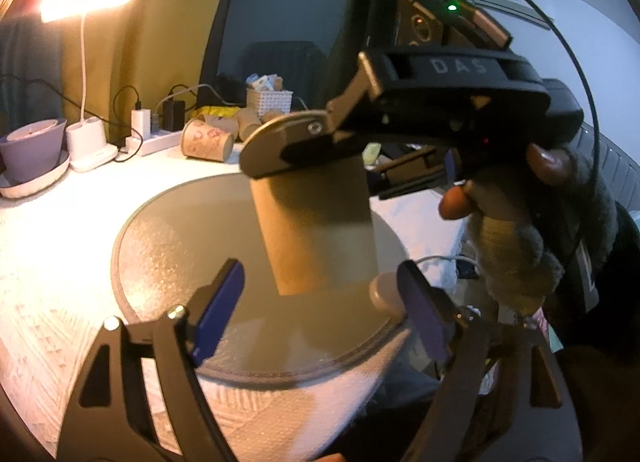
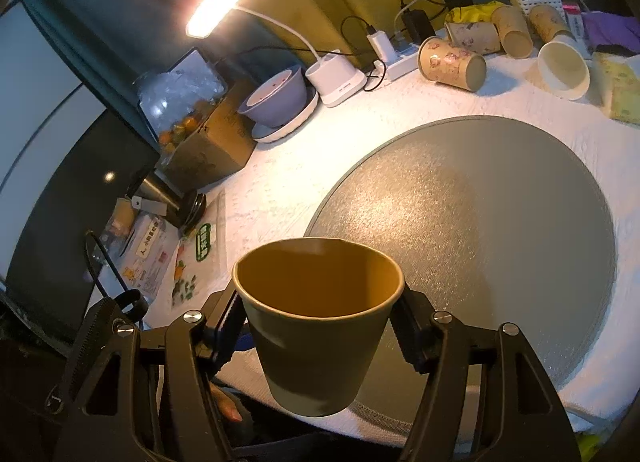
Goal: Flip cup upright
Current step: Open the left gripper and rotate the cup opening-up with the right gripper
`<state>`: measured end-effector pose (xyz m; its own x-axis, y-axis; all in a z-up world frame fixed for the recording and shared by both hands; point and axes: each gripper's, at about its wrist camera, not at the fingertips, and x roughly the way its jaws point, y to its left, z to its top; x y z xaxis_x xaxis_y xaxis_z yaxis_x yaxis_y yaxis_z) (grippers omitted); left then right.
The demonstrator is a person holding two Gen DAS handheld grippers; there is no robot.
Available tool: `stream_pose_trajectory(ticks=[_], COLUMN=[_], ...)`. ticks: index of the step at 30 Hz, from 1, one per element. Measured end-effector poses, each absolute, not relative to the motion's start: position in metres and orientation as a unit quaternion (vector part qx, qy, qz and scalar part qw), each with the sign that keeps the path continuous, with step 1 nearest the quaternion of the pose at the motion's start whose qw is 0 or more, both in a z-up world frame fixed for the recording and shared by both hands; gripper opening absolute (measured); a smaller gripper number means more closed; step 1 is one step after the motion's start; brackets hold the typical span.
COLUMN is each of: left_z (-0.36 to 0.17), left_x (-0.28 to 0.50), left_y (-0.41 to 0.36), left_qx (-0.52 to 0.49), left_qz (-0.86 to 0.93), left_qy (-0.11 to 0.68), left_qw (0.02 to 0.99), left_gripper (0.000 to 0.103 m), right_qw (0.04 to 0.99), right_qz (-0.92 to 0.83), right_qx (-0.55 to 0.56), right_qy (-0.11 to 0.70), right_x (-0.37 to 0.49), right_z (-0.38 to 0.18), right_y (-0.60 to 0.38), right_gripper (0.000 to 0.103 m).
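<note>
— Where's the cup?

— I've got the cup (image 2: 318,326) in my right tongs (image 2: 320,336), clamped on both sides just under the rim, mouth up. It hangs above the near edge of the grey round mat (image 2: 500,221).

— And the left side?

— My left tongs (image 1: 320,302) are spread wide with nothing in them, below the cup's base. Far back on the white surface (image 2: 280,177), a patterned cup (image 2: 452,63) lies on its side beside the lamp base (image 2: 336,79).
</note>
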<state>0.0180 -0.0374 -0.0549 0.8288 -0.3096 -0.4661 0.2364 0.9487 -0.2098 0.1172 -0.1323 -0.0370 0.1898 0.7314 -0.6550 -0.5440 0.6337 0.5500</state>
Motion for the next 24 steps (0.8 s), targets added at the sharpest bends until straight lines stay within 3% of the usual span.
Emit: stream_pose_trajectory(ticks=[24], left_z=[-0.062], left_x=[0.060], left_y=[0.034], left_qx=[-0.141], left_qz=[-0.006], left_qy=[0.312], left_qw=[0.940], left_gripper=[0.080], right_qw=[0.857], right_qz=[0.323], right_qx=[-0.017], right_qy=[0.401], right_x=[0.144], right_z=[-0.037], right_y=[-0.133], right_gripper=[0.068])
